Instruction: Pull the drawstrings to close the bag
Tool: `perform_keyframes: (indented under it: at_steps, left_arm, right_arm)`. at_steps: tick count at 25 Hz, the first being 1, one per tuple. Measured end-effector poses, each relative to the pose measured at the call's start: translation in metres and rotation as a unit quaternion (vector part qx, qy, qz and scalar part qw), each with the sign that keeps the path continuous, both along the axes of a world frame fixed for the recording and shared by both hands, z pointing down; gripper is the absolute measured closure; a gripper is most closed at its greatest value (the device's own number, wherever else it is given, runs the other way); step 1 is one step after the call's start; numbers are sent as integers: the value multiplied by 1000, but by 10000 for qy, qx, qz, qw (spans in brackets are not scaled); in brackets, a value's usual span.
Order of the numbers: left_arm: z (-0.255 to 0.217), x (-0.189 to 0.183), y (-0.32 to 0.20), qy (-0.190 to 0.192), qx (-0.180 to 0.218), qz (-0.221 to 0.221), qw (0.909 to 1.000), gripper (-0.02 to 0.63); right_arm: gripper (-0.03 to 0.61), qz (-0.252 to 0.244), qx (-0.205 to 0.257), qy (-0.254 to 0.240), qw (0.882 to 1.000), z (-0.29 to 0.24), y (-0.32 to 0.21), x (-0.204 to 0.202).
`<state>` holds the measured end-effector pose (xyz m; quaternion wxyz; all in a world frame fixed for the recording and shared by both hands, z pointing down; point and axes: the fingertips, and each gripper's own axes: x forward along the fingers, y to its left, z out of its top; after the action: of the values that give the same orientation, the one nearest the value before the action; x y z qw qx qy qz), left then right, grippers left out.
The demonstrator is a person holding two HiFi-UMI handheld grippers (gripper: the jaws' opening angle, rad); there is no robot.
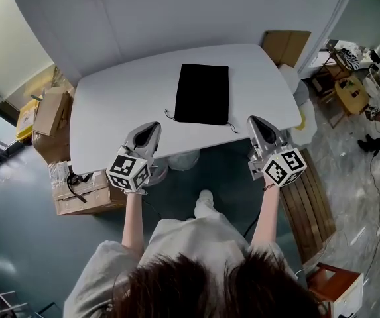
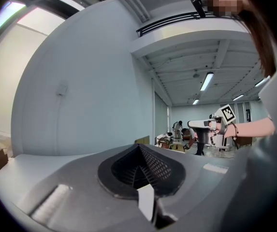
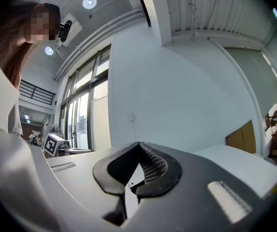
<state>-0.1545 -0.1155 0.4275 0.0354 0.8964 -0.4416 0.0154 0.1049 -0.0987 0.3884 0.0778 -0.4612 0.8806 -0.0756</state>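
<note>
Since the flat black cloth bag [image 1: 203,93] looks soft and light, pinch its thin cord ends [image 1: 170,116]. FYI left hand-held gripper [image 1: 154,127] and right hand-held gripper [image 1: 253,120] are shut, empty.

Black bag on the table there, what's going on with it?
A person stands at a white table, holding a gripper in each hand. The black bag lies flat and untouched, with a drawstring sticking out at each near corner. The left gripper and right gripper hover over the table's near edge, one on each side of the bag's near end, both shut and empty. Neither string has been grabbed yet.
</note>
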Motion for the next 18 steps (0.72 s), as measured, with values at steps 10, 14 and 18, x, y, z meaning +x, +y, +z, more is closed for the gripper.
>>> perform_keyframes:
  at_steps: [10,14,18]
  left_arm:
    - [8,6,-52,-53,-134,-229,9996,623]
    - [12,10,-67,-141,-208,-275,9993,623]
    - [23,13,-81,-279,-357,-324,9984,623]
  right_arm:
    - [565,-374,-131,85,9992,3,-69,1]
    - [565,-471,-239,106,9985,7,-90,3]
    - [565,-574,-455,220,9971,19,-109,4]
